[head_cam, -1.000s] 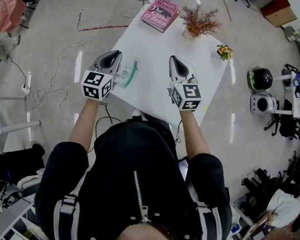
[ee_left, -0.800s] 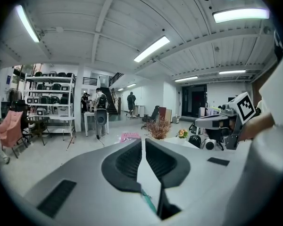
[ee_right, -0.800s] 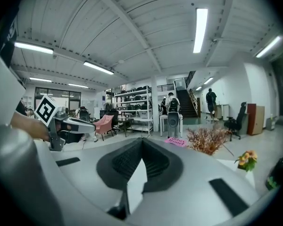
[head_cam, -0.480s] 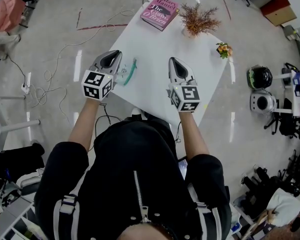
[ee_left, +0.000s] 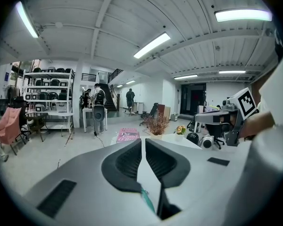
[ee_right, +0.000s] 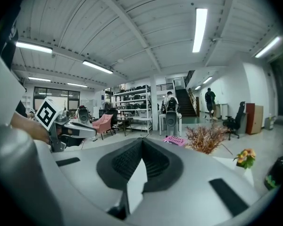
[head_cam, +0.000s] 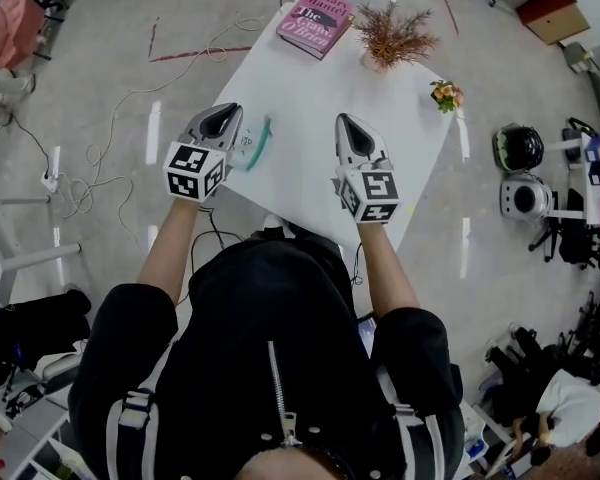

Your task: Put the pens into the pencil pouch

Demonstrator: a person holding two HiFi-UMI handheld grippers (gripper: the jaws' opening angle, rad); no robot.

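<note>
A see-through pencil pouch (head_cam: 250, 146) with a green zip edge lies at the near left of the white table (head_cam: 310, 88). My left gripper (head_cam: 225, 111) hovers just left of it, jaws shut and empty. In the left gripper view the left gripper (ee_left: 143, 142) has its pads together, and a green strip of the pouch (ee_left: 147, 200) shows below them. My right gripper (head_cam: 343, 119) is over the table's near middle, also shut with nothing in it. The right gripper view shows the right gripper (ee_right: 141, 141) closed over bare table. I cannot make out a pen in any view.
At the table's far end lie a pink book (head_cam: 315, 22), a vase of dried plant (head_cam: 392, 40) and a small flower pot (head_cam: 444, 96). Cables (head_cam: 100, 158) run over the floor on the left. Helmets (head_cam: 520, 153) and clutter sit on the right.
Both grippers stay where they were, still closed. Only the head view has shifted slightly, so the table sits a little higher in the frame.
</note>
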